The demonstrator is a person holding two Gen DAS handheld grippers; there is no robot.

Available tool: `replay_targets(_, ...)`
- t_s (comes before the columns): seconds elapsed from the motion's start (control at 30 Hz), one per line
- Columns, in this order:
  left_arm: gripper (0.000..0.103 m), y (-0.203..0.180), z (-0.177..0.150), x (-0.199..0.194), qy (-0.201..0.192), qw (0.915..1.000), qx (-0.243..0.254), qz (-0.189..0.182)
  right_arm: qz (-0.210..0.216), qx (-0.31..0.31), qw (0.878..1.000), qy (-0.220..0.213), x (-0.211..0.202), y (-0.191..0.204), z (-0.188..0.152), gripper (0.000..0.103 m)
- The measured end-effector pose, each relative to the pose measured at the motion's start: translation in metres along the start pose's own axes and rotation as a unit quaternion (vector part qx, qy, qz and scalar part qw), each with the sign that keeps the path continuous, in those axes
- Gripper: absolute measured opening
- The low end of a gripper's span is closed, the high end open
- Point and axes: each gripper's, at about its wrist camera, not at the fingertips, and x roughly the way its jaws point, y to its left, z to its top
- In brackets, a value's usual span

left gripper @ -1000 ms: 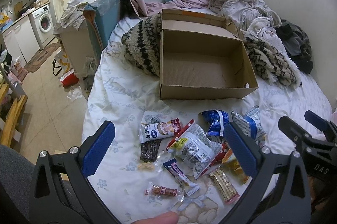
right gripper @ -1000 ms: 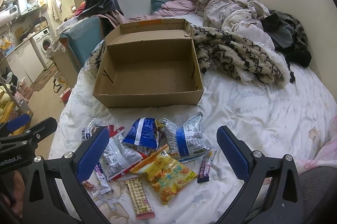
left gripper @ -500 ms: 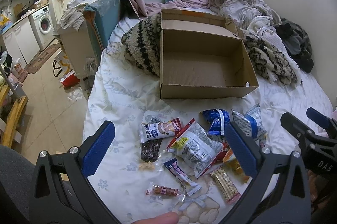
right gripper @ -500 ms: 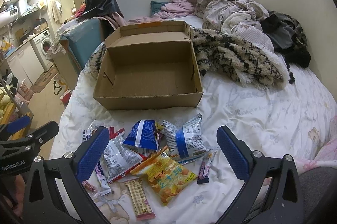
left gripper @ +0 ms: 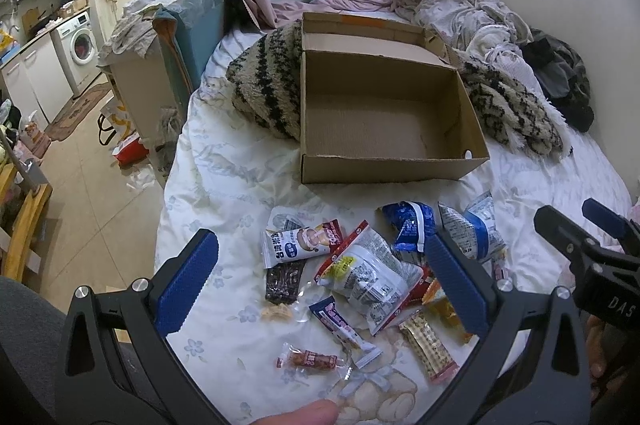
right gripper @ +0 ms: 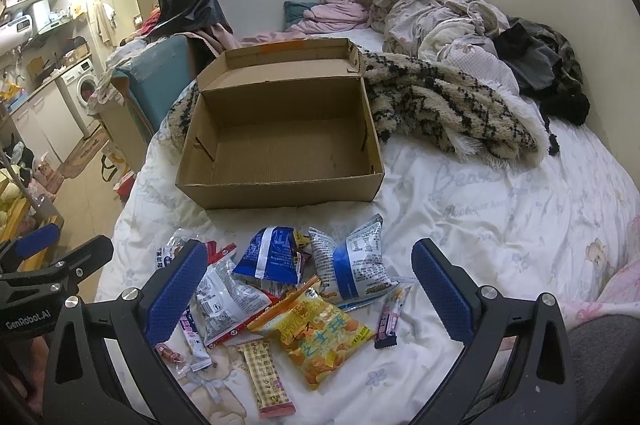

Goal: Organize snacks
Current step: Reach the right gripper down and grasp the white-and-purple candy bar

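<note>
An empty open cardboard box (left gripper: 384, 129) (right gripper: 280, 149) sits on the white bed. In front of it lies a pile of snack packets: a blue bag (right gripper: 272, 257), a white and blue bag (right gripper: 352, 261), a yellow bag (right gripper: 320, 333), a clear grey bag (left gripper: 368, 277) and several small bars. My left gripper (left gripper: 320, 285) is open and empty, held above the left of the pile. My right gripper (right gripper: 308, 293) is open and empty above the right of the pile. Each gripper shows at the edge of the other's view.
A striped fuzzy blanket (right gripper: 452, 109) lies behind and beside the box. Crumpled clothes (right gripper: 440, 13) are heaped at the bed's head by the wall. The bed's left edge (left gripper: 172, 185) drops to a tiled floor with a teal chair (left gripper: 192, 37) and a washing machine (left gripper: 80, 45).
Both grippers have drifted slightly; the box and snacks look a little lower and nearer in view. Nothing was taken hold of or moved.
</note>
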Motion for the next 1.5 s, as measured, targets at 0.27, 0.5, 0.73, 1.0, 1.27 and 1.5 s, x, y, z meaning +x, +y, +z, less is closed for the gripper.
replay_targets(0.27, 0.103, 0.0, 0.004, 0.004, 0.015, 0.9999, 0.003, -0.001, 0.004, 0.023, 1.0, 0.006, 0.001, -0.011, 0.003, 0.103)
replay_targets(0.5, 0.103, 0.004, 0.006, 0.022, 0.072, 0.9974, 0.006, 0.001, 0.045, 0.12, 0.988, 0.09, 0.027, -0.061, 0.012, 0.103)
replay_targets(0.73, 0.103, 0.01, 0.015, 0.038, 0.111, 0.9937, 0.011, 0.01, 0.012, 0.168, 0.97, 0.177, 0.062, -0.107, 0.013, 0.103)
replay_targets(1.0, 0.103, 0.015, 0.026, 0.072, 0.18, 0.9836, 0.0, -0.003, 0.0, 0.226, 0.943, 0.244, 0.092, -0.138, -0.002, 0.103)
replay_targets(1.27, 0.103, 0.033, 0.029, 0.107, 0.218, 0.9747, -0.047, 0.01, 0.002, 0.238, 0.934, 0.268, 0.109, -0.143, -0.008, 0.086)
replay_targets(1.5, 0.103, 0.046, 0.02, 0.126, 0.233, 0.9698, -0.069, 0.022, 0.004, 0.225, 0.912, 0.342, 0.144, -0.132, -0.029, 0.051)
